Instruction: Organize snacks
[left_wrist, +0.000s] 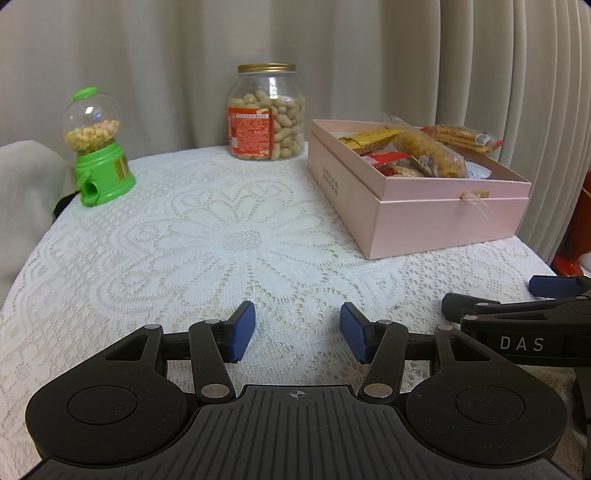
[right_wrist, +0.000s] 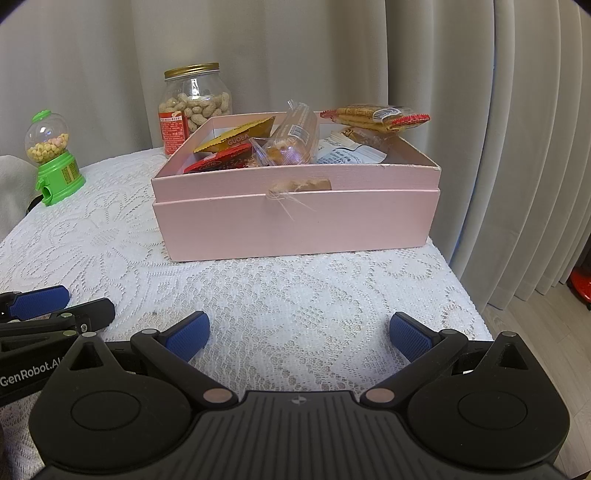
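Observation:
A pink box (left_wrist: 436, 218) (right_wrist: 295, 221) stands on the lace-covered table, filled with several wrapped snacks (left_wrist: 428, 153) (right_wrist: 291, 140). A biscuit pack (right_wrist: 373, 117) lies across its far right corner. A peanut jar (left_wrist: 266, 112) (right_wrist: 192, 105) with a gold lid stands behind the box. A green candy dispenser (left_wrist: 99, 147) (right_wrist: 53, 157) sits at the far left. My left gripper (left_wrist: 297, 332) hovers open over the cloth, nothing between its blue pads. My right gripper (right_wrist: 299, 338) is wide open and empty, in front of the box.
White lace cloth (left_wrist: 221, 240) covers the table. Curtains hang close behind and to the right. The table's right edge (right_wrist: 469, 295) drops to a wood floor with a red object (right_wrist: 580, 288). A pale cushion (left_wrist: 22, 184) lies at the left.

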